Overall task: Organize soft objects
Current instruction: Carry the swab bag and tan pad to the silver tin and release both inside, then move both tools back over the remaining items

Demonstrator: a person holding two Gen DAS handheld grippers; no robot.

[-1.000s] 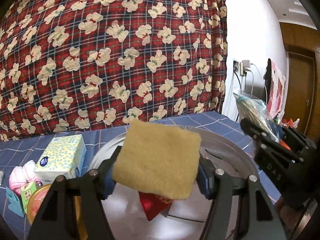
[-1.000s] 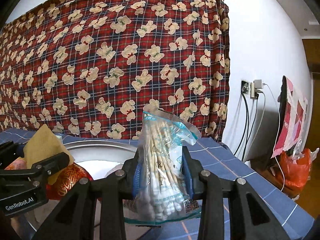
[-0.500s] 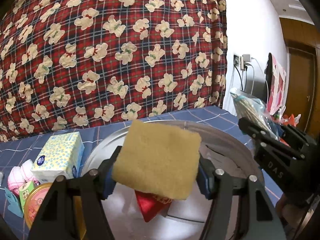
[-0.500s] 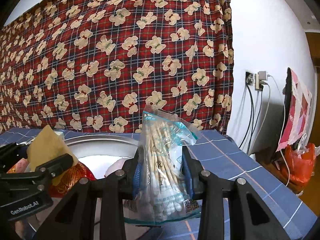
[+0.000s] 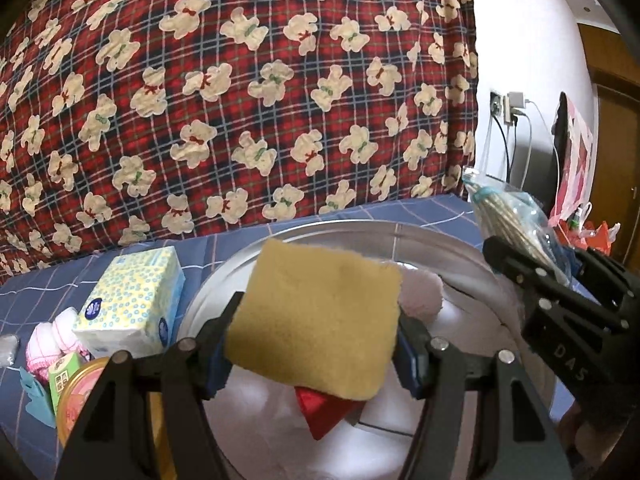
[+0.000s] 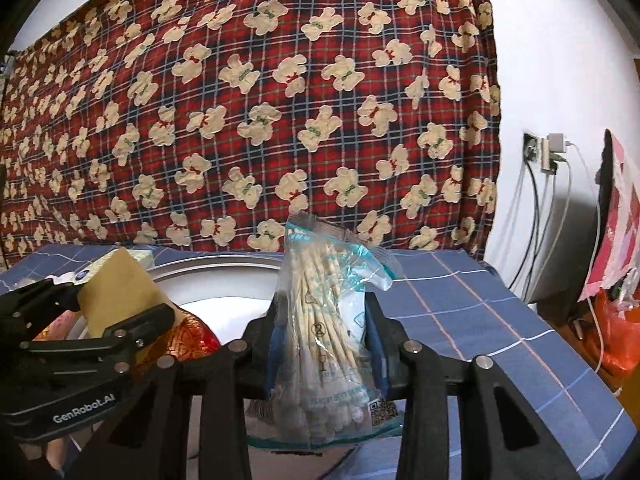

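Over basin (image 5: 472,252): L gripper (image 5: 316,344) clamped on sponge (image 5: 320,320), R gripper (image 6: 324,344) clamped on swab bag (image 6: 328,320), both held above rim, likely for dropping in w/ red pouch (image 5: 324,412).

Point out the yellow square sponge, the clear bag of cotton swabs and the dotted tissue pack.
yellow square sponge (image 5: 316,320), left wrist view, face centre
clear bag of cotton swabs (image 6: 324,320), right wrist view, mid-bag
dotted tissue pack (image 5: 136,292), left wrist view, top face
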